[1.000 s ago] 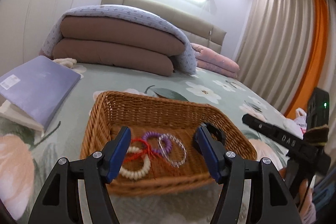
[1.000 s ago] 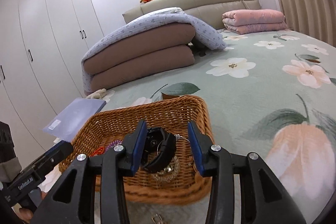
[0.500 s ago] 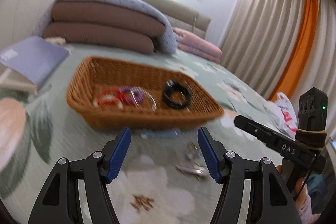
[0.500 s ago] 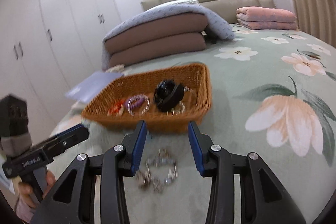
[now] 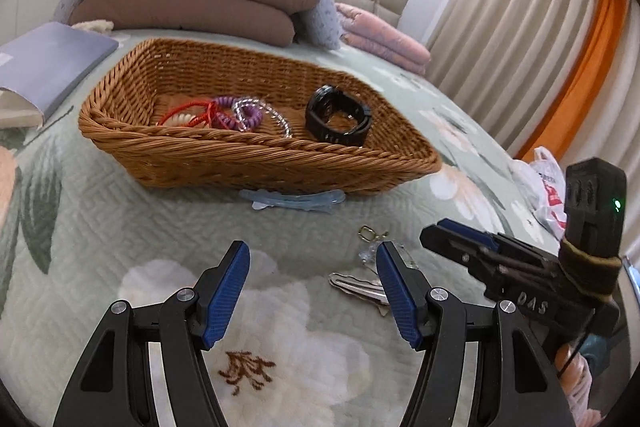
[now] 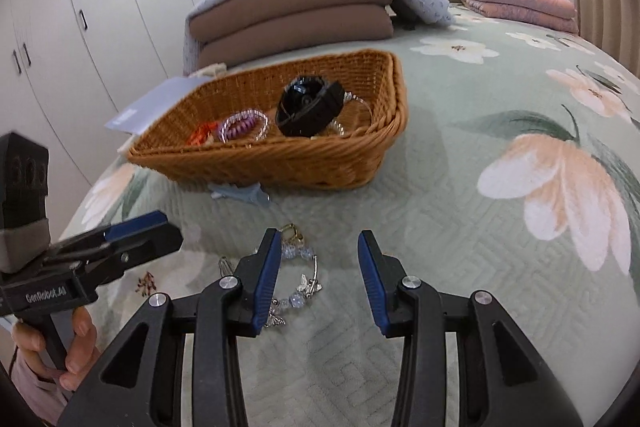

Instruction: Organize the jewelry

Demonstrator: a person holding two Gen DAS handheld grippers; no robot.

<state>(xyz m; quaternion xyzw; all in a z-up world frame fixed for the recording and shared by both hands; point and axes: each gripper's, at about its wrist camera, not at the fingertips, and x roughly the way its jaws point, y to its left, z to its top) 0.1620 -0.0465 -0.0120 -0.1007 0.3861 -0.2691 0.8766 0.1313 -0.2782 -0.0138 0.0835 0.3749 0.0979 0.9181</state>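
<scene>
A wicker basket [image 5: 224, 155] [image 6: 320, 163] stands on the bed. It holds a black watch [image 5: 338, 119] [image 6: 310, 109], a purple coil band [image 5: 240, 111] [image 6: 242, 125], a red cord bracelet [image 5: 188, 113] and a clear bead bracelet [image 5: 276, 117]. In front of it lie a pale blue hair clip [image 5: 294, 201] [image 6: 240, 193], a crystal charm bracelet [image 6: 298, 279], a small gold clasp [image 5: 366, 232] and a silver hair clip [image 5: 358, 287] [image 6: 226, 265]. My left gripper [image 5: 312, 291] is open and empty above the bedspread. My right gripper [image 6: 316, 277] is open and empty over the charm bracelet.
A lilac book [image 5: 48, 67] lies left of the basket. Folded brown duvets [image 5: 192, 1] and pink blankets [image 5: 384, 39] lie behind it. A white plastic bag [image 5: 546, 187] sits at the bed's right edge. White wardrobes [image 6: 80, 7] stand to the left.
Both grippers have pulled back from over the basket to the bedspread in front of it. The watch now lies in the basket, and the loose items in front have come into view.
</scene>
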